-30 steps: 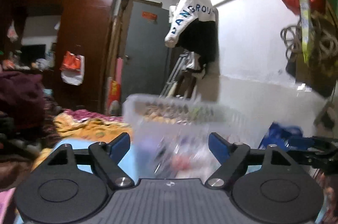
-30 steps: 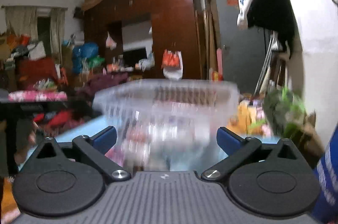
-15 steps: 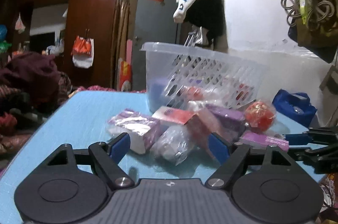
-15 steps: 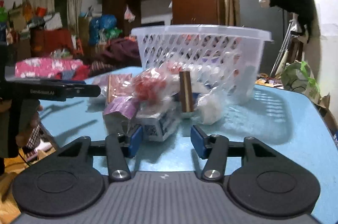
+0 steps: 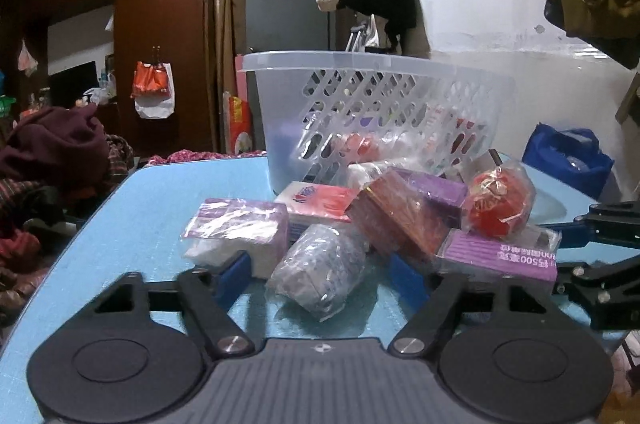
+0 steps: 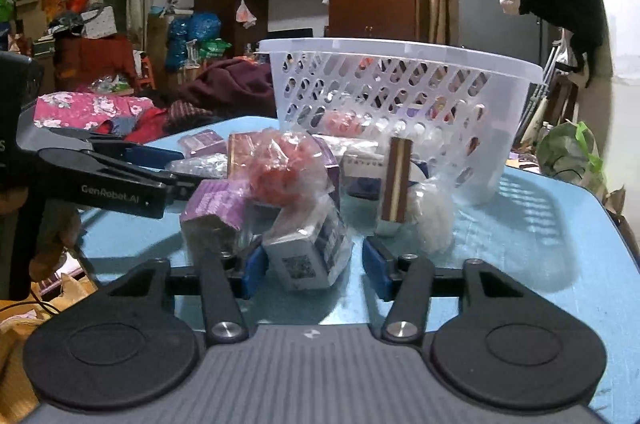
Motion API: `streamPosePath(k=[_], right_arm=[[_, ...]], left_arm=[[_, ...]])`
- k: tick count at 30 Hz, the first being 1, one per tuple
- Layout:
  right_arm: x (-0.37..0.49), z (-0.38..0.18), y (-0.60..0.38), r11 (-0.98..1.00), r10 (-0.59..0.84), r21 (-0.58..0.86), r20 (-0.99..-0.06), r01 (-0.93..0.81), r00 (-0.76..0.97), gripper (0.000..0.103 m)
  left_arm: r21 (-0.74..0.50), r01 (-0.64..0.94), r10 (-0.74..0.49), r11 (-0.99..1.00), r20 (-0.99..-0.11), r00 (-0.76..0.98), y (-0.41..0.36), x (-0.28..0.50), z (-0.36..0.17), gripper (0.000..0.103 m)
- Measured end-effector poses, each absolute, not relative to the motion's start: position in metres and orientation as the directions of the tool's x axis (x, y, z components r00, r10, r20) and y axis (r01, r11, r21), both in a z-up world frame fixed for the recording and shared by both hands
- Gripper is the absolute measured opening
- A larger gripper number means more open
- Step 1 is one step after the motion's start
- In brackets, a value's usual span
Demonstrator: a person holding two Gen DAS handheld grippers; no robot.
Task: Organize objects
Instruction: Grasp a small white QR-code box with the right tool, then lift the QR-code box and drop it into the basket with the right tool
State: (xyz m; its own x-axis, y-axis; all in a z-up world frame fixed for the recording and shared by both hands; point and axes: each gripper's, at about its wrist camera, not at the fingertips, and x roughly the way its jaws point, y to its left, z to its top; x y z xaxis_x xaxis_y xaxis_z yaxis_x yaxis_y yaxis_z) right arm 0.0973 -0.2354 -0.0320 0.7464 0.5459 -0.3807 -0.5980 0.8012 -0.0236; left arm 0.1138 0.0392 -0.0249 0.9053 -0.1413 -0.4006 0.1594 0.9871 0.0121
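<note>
Jaws of both grippers stand partly apart and have just been closing. Left gripper (image 5: 320, 274): a clear-wrapped bundle (image 5: 320, 270) lies between its blue pads without visible contact. Right gripper (image 6: 310, 270): a small white box with a code label (image 6: 308, 256) sits in the gap, the left pad close against it, the right pad standing clear.

Blue table (image 5: 120, 244): bears everything below. White perforated basket (image 5: 380, 112): upright at the far side, a few wrapped items showing through its holes. Pile of wrapped goods just in front of the basket, in descending size:
- purple-and-white packet (image 5: 240, 232), at the pile's left edge;
- dark red box (image 5: 400, 220), tilted, leaning on its neighbours;
- flat purple box with printed characters (image 5: 504, 256), on the right;
- pink-and-white box (image 5: 320, 204), nearest the basket wall;
- red ball in clear film (image 5: 500, 208), resting on top at the right;
- brown-and-cream striped bar (image 6: 396, 180), upright, seen from the right wrist.
</note>
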Motion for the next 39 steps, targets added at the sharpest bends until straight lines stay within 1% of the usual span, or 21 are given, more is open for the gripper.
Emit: streamPosePath(k=[1,3,7,9,13,21,27,30,33,35,39], right_arm=[[0.096,-0.033,-0.238,0.805,0.544,-0.017,-0.375,-0.593,0.750,0.046],[0.092,-0.034,-0.244,0.810,0.546,-0.006,-0.356,-0.586,0.759,0.045],[0.086,-0.034,-0.256,0.828,0.531,0.008,-0.335,-0.561,0.778,0.044],[0.082,-0.035,-0.266,0.834,0.529,0.031,-0.326,-0.550,0.784,0.043],[0.079,-0.040,-0.286,0.852,0.510,0.063,-0.321,-0.519,0.798,0.037],[0.078,-0.037,-0.298,0.865,0.495,0.082,-0.290,-0.494,0.819,0.036],[0.077,-0.028,-0.306,0.859,0.512,0.108,-0.237,-0.501,0.826,0.036],[0.081,-0.009,-0.303,0.852,0.524,0.102,-0.194,-0.514,0.829,0.036],[0.097,0.027,-0.294,0.840,0.542,0.077,-0.137,-0.537,0.829,0.036],[0.113,0.053,-0.284,0.849,0.528,0.033,-0.110,-0.528,0.842,0.035],[0.160,0.091,-0.265,0.852,0.521,0.004,-0.115,-0.524,0.846,0.035]], left_arm=[[0.014,0.156,-0.137,0.988,-0.406,0.904,0.040,0.114,-0.026,0.053],[-0.023,0.146,-0.144,0.989,-0.377,0.915,0.046,0.110,-0.027,0.053],[-0.010,0.129,-0.125,0.992,-0.329,0.936,0.048,0.096,-0.029,0.053],[-0.022,0.129,-0.129,0.991,-0.316,0.940,0.052,0.089,-0.029,0.053],[-0.031,0.119,-0.122,0.992,-0.292,0.948,0.059,0.080,-0.027,0.053],[-0.036,0.140,-0.145,0.989,-0.265,0.953,0.057,0.076,-0.028,0.053],[-0.072,0.148,-0.160,0.986,-0.204,0.966,0.063,0.069,-0.022,0.053],[-0.112,0.174,-0.191,0.978,-0.158,0.969,0.065,0.074,-0.006,0.053],[-0.158,0.224,-0.241,0.962,-0.103,0.965,0.064,0.095,0.032,0.053],[-0.154,0.238,-0.254,0.959,-0.098,0.962,0.057,0.119,0.060,0.053],[-0.136,0.227,-0.243,0.964,-0.121,0.962,0.038,0.169,0.098,0.053]])
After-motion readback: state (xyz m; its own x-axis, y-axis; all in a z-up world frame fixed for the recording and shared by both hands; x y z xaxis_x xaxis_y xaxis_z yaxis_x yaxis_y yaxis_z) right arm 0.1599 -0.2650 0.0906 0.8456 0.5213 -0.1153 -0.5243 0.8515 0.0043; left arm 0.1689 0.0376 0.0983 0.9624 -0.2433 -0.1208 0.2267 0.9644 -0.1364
